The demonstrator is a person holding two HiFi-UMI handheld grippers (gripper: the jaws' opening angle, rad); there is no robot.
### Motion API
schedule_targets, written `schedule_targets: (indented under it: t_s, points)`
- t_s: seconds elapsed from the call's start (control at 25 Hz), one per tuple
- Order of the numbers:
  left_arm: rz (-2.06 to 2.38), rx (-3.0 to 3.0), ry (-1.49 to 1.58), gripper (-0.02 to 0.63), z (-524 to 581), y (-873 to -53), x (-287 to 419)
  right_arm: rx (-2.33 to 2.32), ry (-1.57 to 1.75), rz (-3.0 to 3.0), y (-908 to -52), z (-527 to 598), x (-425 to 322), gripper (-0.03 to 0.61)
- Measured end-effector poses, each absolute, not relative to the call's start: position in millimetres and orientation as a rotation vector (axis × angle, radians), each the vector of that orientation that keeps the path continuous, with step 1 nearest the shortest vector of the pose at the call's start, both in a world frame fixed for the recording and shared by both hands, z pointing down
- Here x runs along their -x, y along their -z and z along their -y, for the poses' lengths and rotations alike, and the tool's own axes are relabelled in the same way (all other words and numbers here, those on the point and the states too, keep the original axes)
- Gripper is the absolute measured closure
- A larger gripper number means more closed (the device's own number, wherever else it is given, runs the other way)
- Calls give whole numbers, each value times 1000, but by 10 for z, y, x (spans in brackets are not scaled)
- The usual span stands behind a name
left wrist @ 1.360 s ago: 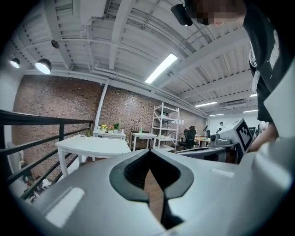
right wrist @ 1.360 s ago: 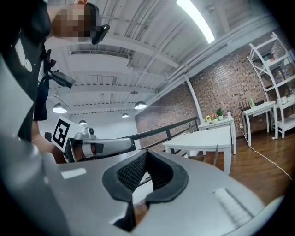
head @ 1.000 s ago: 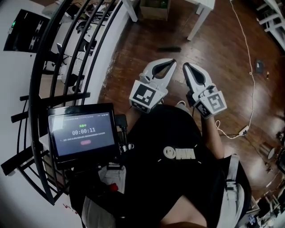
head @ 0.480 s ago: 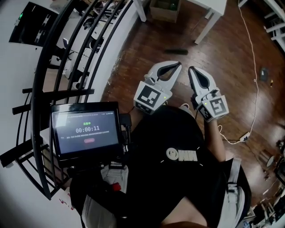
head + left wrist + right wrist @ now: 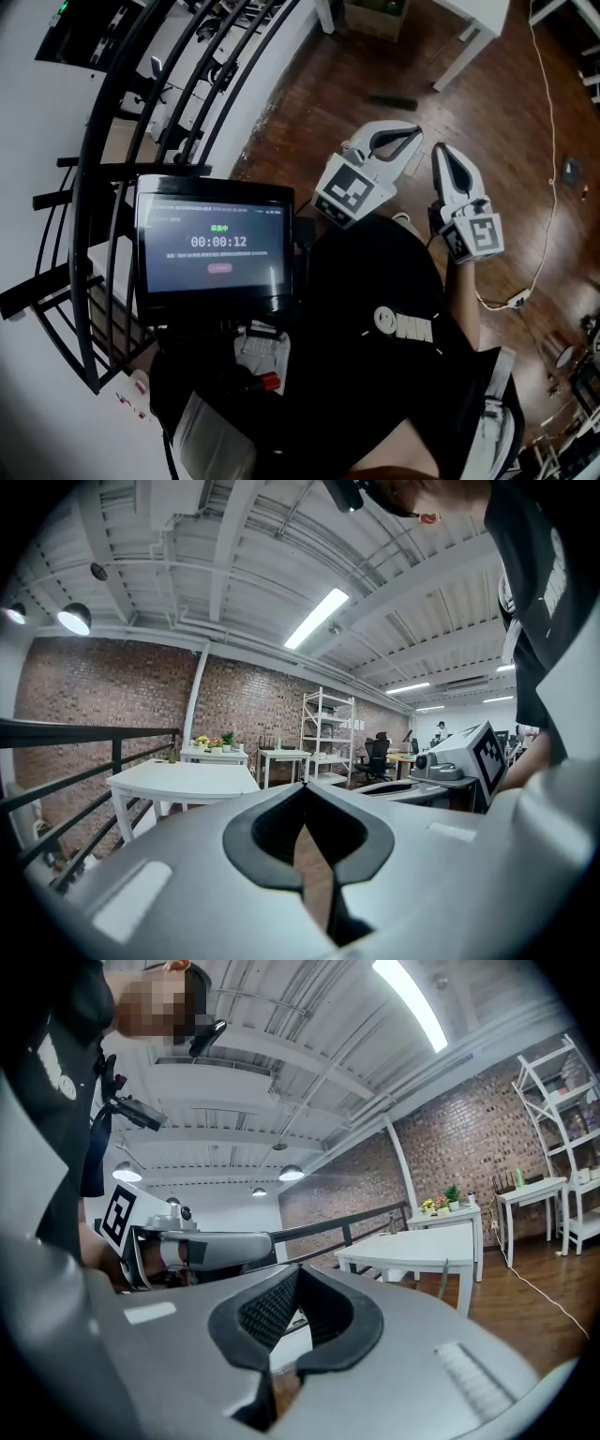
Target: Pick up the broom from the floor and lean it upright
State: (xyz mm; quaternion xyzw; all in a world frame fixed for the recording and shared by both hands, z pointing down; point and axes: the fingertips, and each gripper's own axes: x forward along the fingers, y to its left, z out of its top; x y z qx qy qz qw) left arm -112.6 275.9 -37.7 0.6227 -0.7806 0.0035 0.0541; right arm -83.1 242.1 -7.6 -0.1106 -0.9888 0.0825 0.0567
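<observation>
The two white plastic tongs were held side by side, a little apart, in front of the chest of a person in a black shirt [image 5: 366, 394]. The left tongs [image 5: 416, 133] were pressed together at the tips, and nothing was pinched between them. The right tongs [image 5: 441, 152] were likewise pressed together and empty. One cube with black-and-white square markers was carried on each, two in all: the left marker cube [image 5: 352, 192] and the right marker cube [image 5: 478, 234].

Beyond the tips, the brown wooden floor [image 5: 506, 122] was seen. One short dark elongated object [image 5: 392, 101] lay flat on it, ahead of the left tongs and well apart from both. It was too small for it to be told whether it was the broom.

One thin white cable [image 5: 547, 103] was trailed across the floor to the right of the right tongs. One black-framed rectangular screen [image 5: 214, 246], on which a timer was displayed, was mounted at the person's left. Past it, one curved black metal railing [image 5: 112, 141] was seen.

In the left gripper view, one white rectangular tabletop [image 5: 183, 778] stood nearest. One white open shelving unit [image 5: 325, 733] and one red-brown brick wall [image 5: 122, 696] were seen behind it, and one long ceiling strip light [image 5: 314, 619] above.
</observation>
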Motion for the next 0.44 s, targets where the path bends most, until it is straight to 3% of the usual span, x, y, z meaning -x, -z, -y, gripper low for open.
schedule_targets:
  t_s: [0.44]
  points:
    - [2362, -1907, -24, 595, -2791, 468, 1098, 347, -341, 3046, 267, -2483, 857, 580]
